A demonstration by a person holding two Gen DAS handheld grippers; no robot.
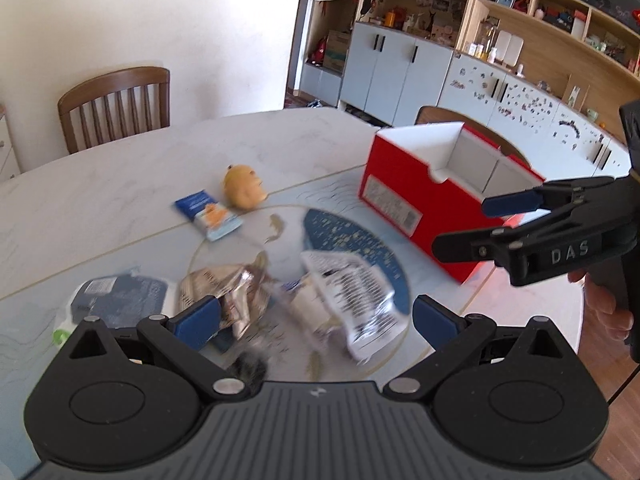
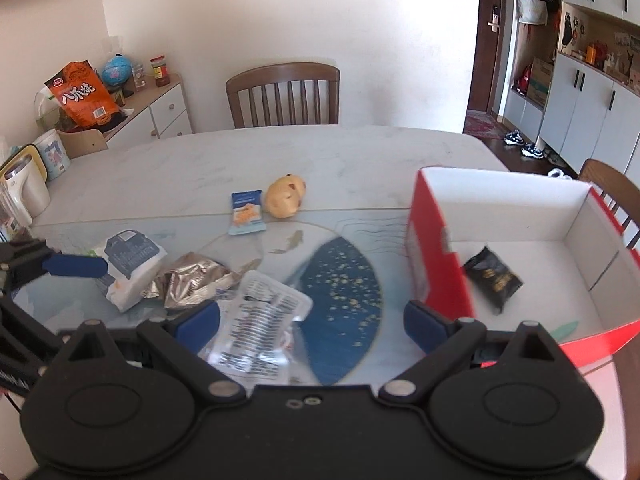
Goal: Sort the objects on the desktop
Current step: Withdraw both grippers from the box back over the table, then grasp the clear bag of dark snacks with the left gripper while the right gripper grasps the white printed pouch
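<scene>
Right wrist view: the right gripper is spread over a clear packet; left gripper is spread too, both empty; a black packet lies in the red box.

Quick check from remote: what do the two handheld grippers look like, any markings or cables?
Both are matte black plastic. The left gripper and right gripper have blue finger pads, linkage arms with silver pivot pins and round housings. The right one's side reads "DAS". A thin dark cable hangs beside it.
</scene>
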